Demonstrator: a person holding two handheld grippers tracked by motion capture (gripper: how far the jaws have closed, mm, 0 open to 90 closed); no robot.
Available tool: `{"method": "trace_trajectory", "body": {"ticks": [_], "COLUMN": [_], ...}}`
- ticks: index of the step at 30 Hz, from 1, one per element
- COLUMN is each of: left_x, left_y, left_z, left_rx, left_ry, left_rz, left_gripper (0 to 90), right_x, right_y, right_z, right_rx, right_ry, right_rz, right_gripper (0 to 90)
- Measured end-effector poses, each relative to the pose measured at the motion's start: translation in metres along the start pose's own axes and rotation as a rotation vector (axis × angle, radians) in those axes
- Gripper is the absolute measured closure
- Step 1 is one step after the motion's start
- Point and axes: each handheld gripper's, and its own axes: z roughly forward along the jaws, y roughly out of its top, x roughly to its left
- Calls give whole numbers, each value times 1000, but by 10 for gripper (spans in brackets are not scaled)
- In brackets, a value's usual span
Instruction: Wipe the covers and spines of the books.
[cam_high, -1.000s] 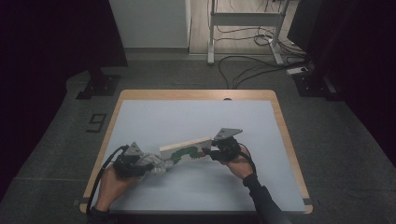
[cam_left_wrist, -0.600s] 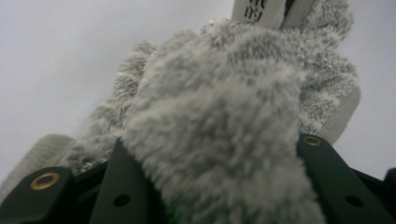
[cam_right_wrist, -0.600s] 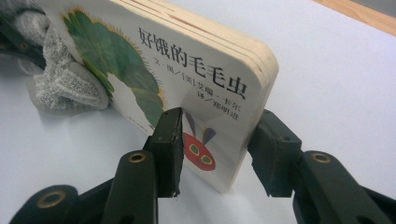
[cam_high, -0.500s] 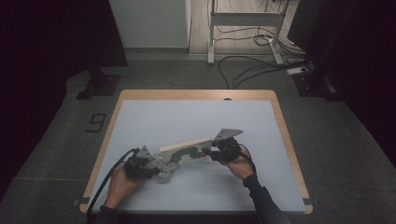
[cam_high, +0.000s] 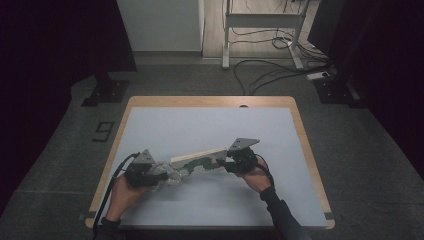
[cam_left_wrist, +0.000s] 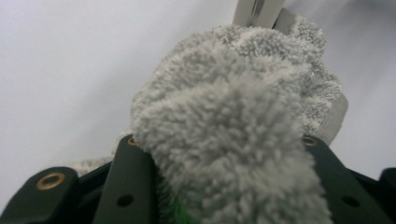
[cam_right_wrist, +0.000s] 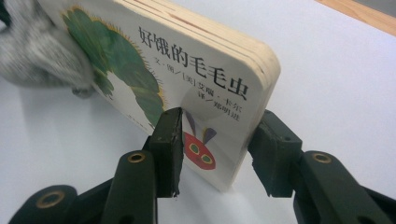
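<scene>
At the table's near edge, the right gripper (cam_right_wrist: 217, 154) clamps the board book (cam_right_wrist: 187, 88) by one corner while the left gripper (cam_left_wrist: 224, 186), clenched on a grey towel (cam_left_wrist: 233, 116), wipes it; hard rubbing could twist the book loose.

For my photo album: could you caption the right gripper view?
Right gripper clamps a caterpillar board book while a grey cloth wipes its cover.
</scene>
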Motion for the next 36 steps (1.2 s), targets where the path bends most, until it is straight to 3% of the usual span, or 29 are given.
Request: {"method": "trace_trajectory", "body": {"ticks": [5,10,14,24,36], "left_x": [0,-3,-4,1,5], "left_y": [11,23,26,17,-9], "left_z": [-13,-22,-22,-2,34], "left_rx": [-18,0,10,49,123], "left_ry": [8,37,45,25,2], "left_rz": [15,55,59,46,15], "left_gripper": [593,592,593,591,585], "right_x": [0,0,0,0,0], "right_y": [0,0,0,0,-1], "right_z": [0,0,0,0,0], "right_rx": [0,2,0,1,-3], "right_ry": [-1,-3,-3,-5,-5], "right_rz": [-1,-2,-1,0,3], "right_gripper": [547,548,548,549,548]}}
